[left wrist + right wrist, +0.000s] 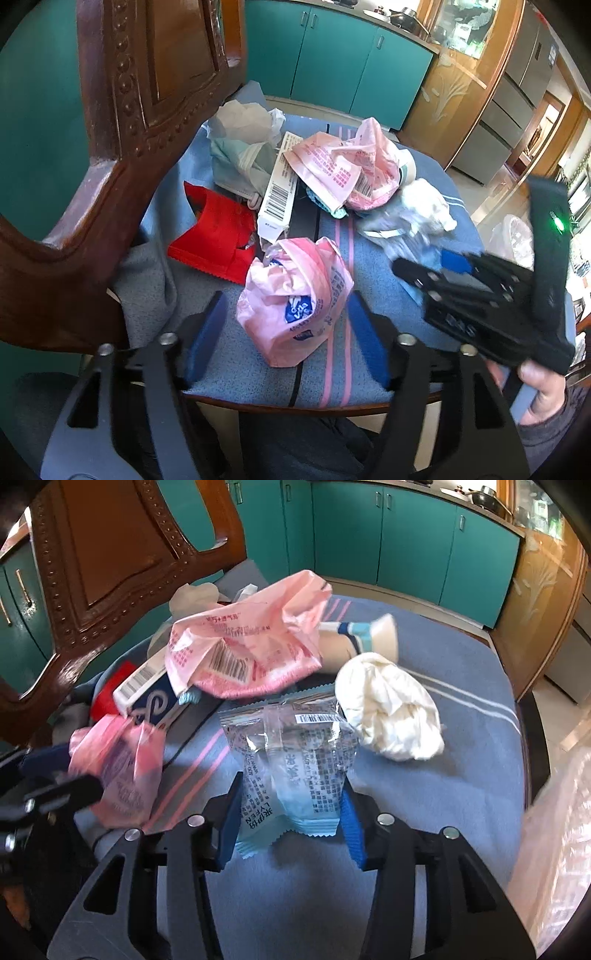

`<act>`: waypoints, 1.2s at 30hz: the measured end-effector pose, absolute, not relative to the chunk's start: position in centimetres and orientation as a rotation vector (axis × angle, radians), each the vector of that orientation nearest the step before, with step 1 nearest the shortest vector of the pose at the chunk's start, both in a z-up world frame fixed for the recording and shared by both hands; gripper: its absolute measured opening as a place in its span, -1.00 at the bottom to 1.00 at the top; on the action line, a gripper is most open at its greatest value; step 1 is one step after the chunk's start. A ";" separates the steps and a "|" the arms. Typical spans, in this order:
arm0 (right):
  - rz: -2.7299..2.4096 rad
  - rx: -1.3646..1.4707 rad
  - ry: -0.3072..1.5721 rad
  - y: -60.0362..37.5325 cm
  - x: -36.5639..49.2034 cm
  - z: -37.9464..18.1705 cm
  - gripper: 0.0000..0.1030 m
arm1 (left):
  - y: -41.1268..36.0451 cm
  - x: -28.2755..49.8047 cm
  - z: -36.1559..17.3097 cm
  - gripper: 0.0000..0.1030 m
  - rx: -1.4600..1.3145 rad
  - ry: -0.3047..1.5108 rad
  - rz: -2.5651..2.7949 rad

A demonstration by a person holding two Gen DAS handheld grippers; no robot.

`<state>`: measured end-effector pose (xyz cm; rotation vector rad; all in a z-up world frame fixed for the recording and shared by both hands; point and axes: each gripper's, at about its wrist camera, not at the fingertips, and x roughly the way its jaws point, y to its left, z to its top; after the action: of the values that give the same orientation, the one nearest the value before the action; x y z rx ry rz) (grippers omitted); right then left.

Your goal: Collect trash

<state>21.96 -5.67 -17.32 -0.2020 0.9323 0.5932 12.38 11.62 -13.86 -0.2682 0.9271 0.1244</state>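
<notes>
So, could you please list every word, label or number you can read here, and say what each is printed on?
"LYFEN", seen upside down: on the clear and blue wrapper between the right gripper fingers.
Wrapper's small print and barcode digits: too small to read.
Pink bag between the open left gripper fingers: blue logo, blurred.
Rear pink bag: red print, unreadable.
White box: barcode only, digits unreadable.

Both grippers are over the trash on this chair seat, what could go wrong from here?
1. The right gripper straddles a thin clear snack wrapper; the slick film may buckle or slip out.
2. The left gripper brackets a crumpled pink plastic bag near the chair seat front edge; a nudge might push it off.
</notes>
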 end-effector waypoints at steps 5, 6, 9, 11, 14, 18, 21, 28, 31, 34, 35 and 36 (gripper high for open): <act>0.553 -0.161 0.928 -9.1 20.1 -16.2 -0.07 | 11.7 13.1 -14.2 0.61 -0.261 0.929 0.136; 0.545 -0.154 0.928 -9.7 20.0 -16.0 -0.07 | 11.6 13.4 -14.4 0.61 -0.257 0.935 0.135; 0.514 -0.141 0.933 -11.4 19.5 -15.9 -0.07 | 10.7 14.0 -15.1 0.61 -0.234 0.960 0.125; 0.502 -0.148 0.943 -11.7 19.4 -16.2 -0.07 | 10.2 14.2 -15.6 0.60 -0.216 0.974 0.125; 0.505 -0.160 0.947 -11.5 19.3 -16.6 -0.07 | 9.8 14.3 -15.9 0.35 -0.193 0.982 0.130; 0.494 -0.176 0.953 -11.1 19.3 -17.1 0.02 | 9.7 14.4 -16.1 0.29 -0.181 0.987 0.135; 0.469 -0.191 0.937 -10.6 19.6 -17.3 0.45 | 9.8 14.3 -16.0 0.41 -0.189 0.975 0.137; 0.423 -0.229 0.942 -9.2 21.2 -18.1 0.54 | 9.6 14.7 -15.9 0.52 -0.185 0.976 0.139; 0.438 -0.233 0.950 -8.7 21.2 -18.4 0.53 | 9.3 14.9 -16.1 0.48 -0.164 0.983 0.137; 0.461 -0.234 0.954 -8.6 20.8 -18.5 0.30 | 8.9 15.0 -16.2 0.28 -0.147 0.985 0.133; 0.463 -0.235 0.954 -8.5 20.7 -18.5 0.26 | 8.9 14.9 -16.1 0.22 -0.145 0.981 0.131; 0.466 -0.237 0.953 -8.4 20.6 -18.5 0.23 | 8.9 14.8 -16.0 0.20 -0.146 0.979 0.130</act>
<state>20.65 -8.45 -18.49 -0.2370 0.9531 0.4664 14.83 8.86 -16.04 -0.1459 0.9794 0.1299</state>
